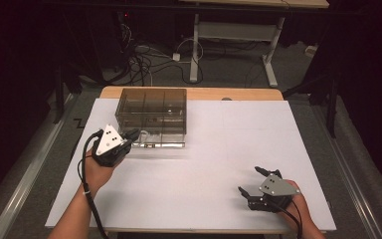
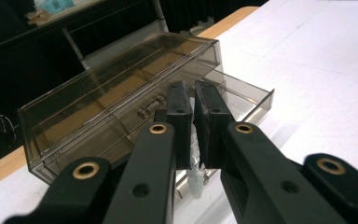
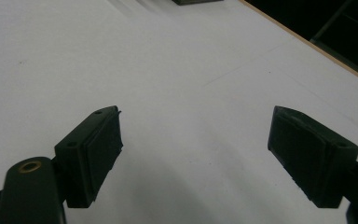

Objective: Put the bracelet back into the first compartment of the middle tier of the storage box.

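- Left gripper (image 1: 132, 135), jaws nipped together on the drawer's small clear handle (image 2: 196, 179), draws the drawer (image 2: 242, 95) out of the smoky box (image 1: 151, 115) at the table's far left; a straight, level pull would likely keep it from jamming.
- Right gripper (image 1: 252, 181), jaws wide apart and holding nothing, rests near right on the white sheet (image 1: 219, 149).
- The drawer's contents are hard to make out through tinted plastic.

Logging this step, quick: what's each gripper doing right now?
Left gripper: shut on the drawer handle of the smoky plastic drawer box.
Right gripper: open, holding nothing.
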`<state>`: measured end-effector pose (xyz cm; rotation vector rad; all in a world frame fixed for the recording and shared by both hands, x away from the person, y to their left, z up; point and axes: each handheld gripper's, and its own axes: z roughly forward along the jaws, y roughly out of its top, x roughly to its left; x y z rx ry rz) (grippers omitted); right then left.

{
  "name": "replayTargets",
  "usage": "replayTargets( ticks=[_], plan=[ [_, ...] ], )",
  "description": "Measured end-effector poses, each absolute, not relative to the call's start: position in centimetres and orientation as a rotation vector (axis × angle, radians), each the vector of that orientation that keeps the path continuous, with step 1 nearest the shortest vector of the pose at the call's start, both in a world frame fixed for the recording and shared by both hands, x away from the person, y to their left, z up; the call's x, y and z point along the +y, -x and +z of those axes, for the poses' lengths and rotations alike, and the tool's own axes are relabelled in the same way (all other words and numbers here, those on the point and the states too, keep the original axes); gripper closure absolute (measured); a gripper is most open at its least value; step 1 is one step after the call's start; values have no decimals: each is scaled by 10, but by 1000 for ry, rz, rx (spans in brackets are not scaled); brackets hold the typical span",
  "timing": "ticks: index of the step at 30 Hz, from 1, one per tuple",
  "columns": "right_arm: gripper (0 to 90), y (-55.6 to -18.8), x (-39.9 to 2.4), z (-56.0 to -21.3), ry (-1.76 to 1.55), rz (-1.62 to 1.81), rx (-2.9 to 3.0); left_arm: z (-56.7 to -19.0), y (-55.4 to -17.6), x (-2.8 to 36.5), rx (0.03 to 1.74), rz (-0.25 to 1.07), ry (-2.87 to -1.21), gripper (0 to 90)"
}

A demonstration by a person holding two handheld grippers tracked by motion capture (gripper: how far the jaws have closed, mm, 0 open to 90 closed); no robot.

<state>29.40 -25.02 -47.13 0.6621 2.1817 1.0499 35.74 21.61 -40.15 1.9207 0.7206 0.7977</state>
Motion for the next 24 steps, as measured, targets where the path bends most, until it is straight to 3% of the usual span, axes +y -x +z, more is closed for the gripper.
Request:
replayTargets(
  ticks=[24],
  plan=[
    [182, -295, -248, -473, -656, 1036, 2195, -431, -394, 234, 869, 811, -1915, 833]
  ],
)
